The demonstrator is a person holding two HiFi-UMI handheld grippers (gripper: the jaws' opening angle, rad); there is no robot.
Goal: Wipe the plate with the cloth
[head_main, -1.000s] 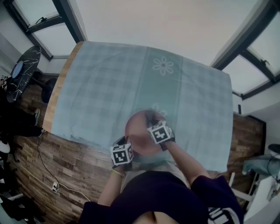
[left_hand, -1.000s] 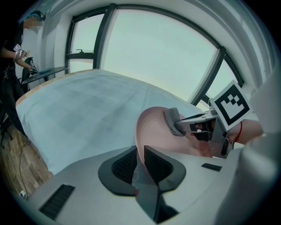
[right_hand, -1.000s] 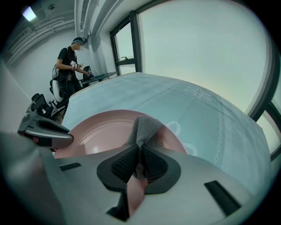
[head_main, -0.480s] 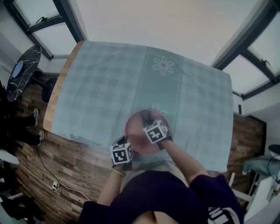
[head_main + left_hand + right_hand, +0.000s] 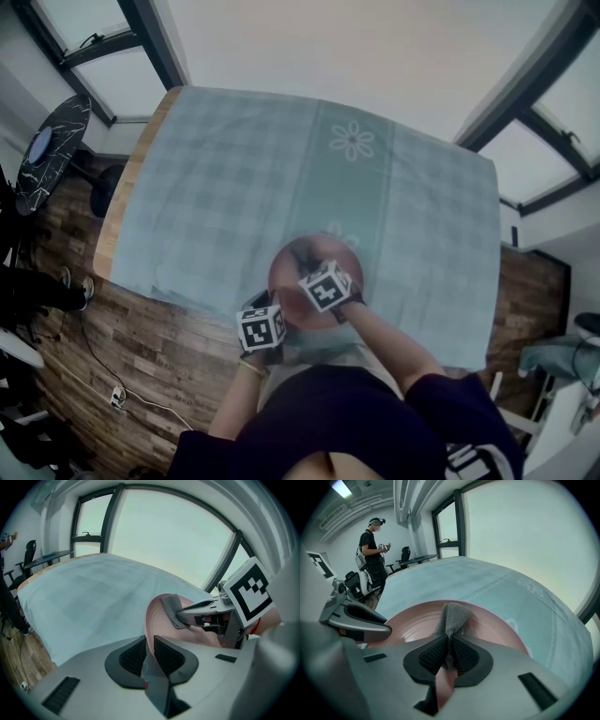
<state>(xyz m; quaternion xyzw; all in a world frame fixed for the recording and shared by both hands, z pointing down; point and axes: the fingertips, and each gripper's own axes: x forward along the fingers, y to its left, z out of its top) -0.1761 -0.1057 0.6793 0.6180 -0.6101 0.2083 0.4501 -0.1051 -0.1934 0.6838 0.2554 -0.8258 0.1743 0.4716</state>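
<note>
A pink plate (image 5: 302,284) is held tilted over the near edge of the table. My left gripper (image 5: 149,652) is shut on the plate's (image 5: 154,620) near rim. A folded grey cloth (image 5: 453,615) is pinched in my right gripper (image 5: 449,654), which is shut on it and presses it against the plate's (image 5: 417,625) inner face. In the left gripper view the cloth (image 5: 172,609) lies on the plate's upper part with the right gripper's jaws behind it. From the head view the right gripper (image 5: 314,272) sits over the plate's middle and the left gripper (image 5: 267,314) at its near-left rim.
A pale blue checked tablecloth (image 5: 309,187) with a flower pattern covers the table. A wooden table edge (image 5: 127,183) shows at the left. A person (image 5: 374,541) stands by chairs far off. A round dark table (image 5: 52,150) stands at the far left.
My right gripper with the cloth has slid leftward and toward me across the plate's face. The left gripper and the plate have stayed in place.
</note>
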